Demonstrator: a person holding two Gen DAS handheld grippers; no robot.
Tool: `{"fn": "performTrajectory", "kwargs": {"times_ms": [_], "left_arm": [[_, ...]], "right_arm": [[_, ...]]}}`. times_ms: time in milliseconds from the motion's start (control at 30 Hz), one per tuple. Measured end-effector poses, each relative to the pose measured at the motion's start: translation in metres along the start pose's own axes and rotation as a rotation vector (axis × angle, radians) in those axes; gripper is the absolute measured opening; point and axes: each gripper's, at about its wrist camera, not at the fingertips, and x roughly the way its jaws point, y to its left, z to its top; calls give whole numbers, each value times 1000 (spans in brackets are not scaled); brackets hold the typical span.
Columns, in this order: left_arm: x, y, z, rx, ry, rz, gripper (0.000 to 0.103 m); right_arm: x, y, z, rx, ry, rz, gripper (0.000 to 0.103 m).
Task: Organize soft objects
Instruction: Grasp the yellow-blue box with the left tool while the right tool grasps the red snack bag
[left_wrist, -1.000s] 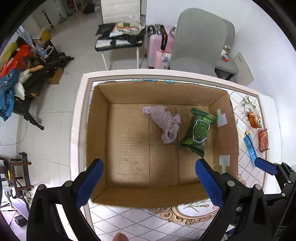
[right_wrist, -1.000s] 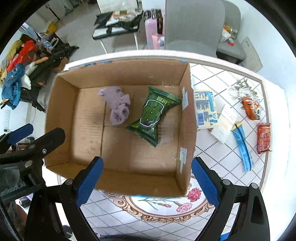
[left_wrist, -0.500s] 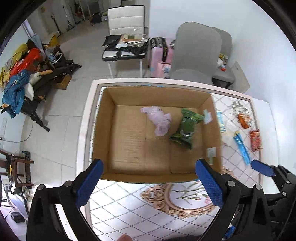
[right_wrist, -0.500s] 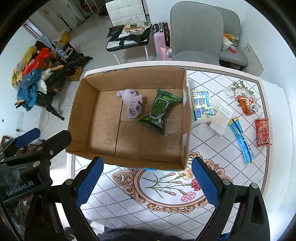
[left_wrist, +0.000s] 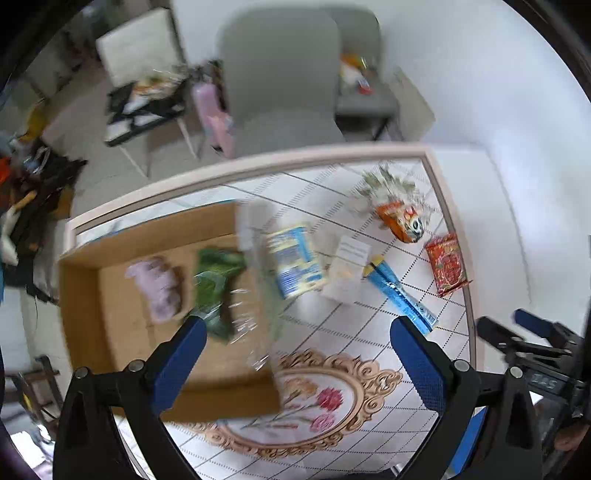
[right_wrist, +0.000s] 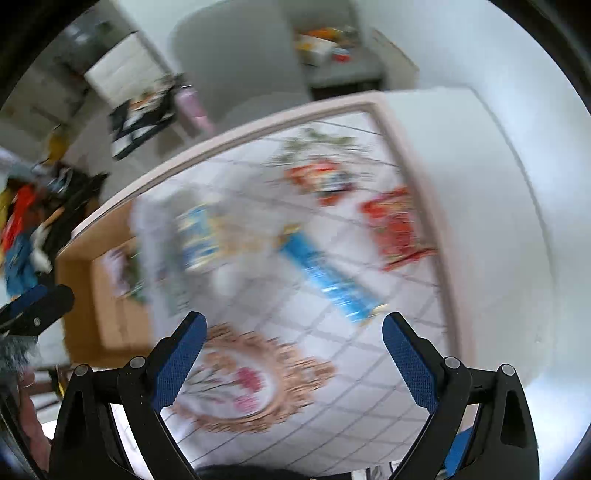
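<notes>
A cardboard box (left_wrist: 85, 295) sits on the left of the tiled table and holds a lilac cloth (left_wrist: 159, 288) and a green packet (left_wrist: 218, 284). To its right lie a blue-and-white pack (left_wrist: 295, 262), a white pack (left_wrist: 345, 269), a blue stick packet (left_wrist: 399, 295), an orange packet (left_wrist: 400, 219) and a red packet (left_wrist: 447, 264). My left gripper (left_wrist: 299, 350) is open and empty above the box's right wall. My right gripper (right_wrist: 295, 350) is open and empty above the table, its view blurred, with the blue stick packet (right_wrist: 328, 277) and the red packet (right_wrist: 397, 225) ahead.
A table mat with a gold floral oval (left_wrist: 295, 406) covers the near table. Grey chairs (left_wrist: 280, 81) stand behind the far table edge. Clutter lies on the floor at the left (left_wrist: 26, 192). The white wall (left_wrist: 498, 110) is at the right.
Both grippers have swung to the right, away from the box and toward the loose packets on the table. Both views are now motion-blurred. Both stay open and empty.
</notes>
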Motion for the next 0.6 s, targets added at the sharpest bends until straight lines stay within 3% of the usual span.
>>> {"fn": "performTrajectory", "kwargs": {"times_ms": [133,233,467,600], "left_arm": [[73,-29,53,31,121,122,102],[118,-38,74,21,183,175,102],[192,-49,91,38,238,308,102],[227,-36,96,19,322,349,102]], "right_arm": [[27,-50,36,39,18,-32,98],[49,-74,54,62,37,-38,98],[103,-103,75,82,114,-37,98],[119,-104,81,62,135,-44,98]]}}
